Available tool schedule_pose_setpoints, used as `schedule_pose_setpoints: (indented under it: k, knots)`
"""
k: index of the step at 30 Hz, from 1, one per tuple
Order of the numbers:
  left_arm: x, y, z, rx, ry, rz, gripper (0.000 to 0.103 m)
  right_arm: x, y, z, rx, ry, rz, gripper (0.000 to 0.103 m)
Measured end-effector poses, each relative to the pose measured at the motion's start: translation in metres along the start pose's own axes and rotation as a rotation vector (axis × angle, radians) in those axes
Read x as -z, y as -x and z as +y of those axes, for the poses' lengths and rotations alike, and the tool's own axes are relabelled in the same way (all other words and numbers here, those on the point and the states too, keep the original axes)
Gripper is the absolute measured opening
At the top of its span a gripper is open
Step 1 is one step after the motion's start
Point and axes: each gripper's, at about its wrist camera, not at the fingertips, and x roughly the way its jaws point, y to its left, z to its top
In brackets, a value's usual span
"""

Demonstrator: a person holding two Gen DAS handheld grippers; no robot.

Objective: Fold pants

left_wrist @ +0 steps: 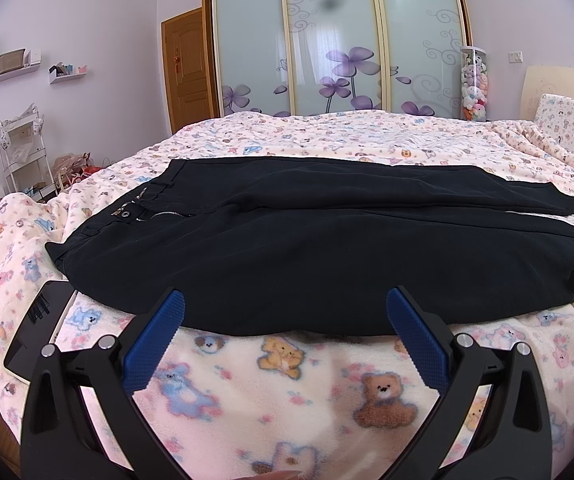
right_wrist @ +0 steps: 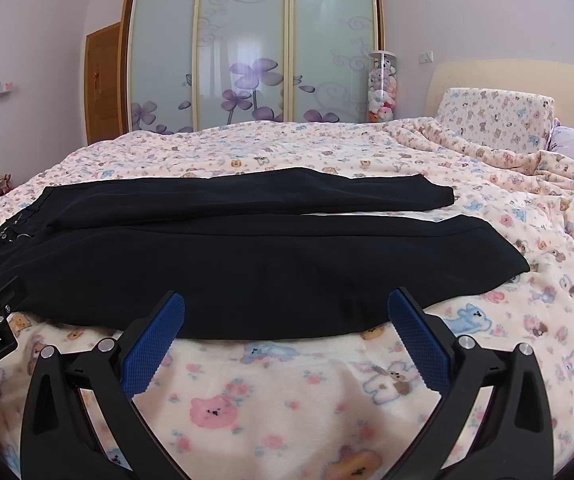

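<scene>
- Black fabric fills the middle of the bed: the pants (left_wrist: 307, 248) lie flat across the teddy-bear fleece blanket (left_wrist: 287, 392), waistband to the left and hems to the right, both legs spread side by side, so nothing looks folded yet.
- Far left, a dark tablet-like slab (left_wrist: 35, 332) rests on the blanket just beside the waistband corner, out of the way of the cloth.
- At the waistband, the fly (left_wrist: 155, 216) lies open with its button and zipper showing, which suggests the front faces up.
- Left gripper (left_wrist: 285, 312) sits low at the near edge of the pants, its blue pads (left_wrist: 155, 344) spread wide with nothing between them; I judge it is lined up to pinch the near leg's edge close to the waist end.
- Right gripper (right_wrist: 285, 312) mirrors it further along the same edge, towards the hems, pads equally far apart and empty, likely so both ends lift together.
- Right of that, the two hems (right_wrist: 487, 240) are slightly staggered, the far leg ending shorter.
- Beyond the bed stands a frosted sliding wardrobe (right_wrist: 247, 52) with purple flowers.
</scene>
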Motion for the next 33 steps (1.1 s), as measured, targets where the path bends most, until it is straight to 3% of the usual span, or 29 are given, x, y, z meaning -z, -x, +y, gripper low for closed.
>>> schedule_pose_setpoints:
  k: [33]
  knots:
    - [0.0,-0.0001,0.0,0.001,0.001,0.002,0.101,0.0042,-0.0041,-0.0052,0.0,-0.007,0.008,0.102]
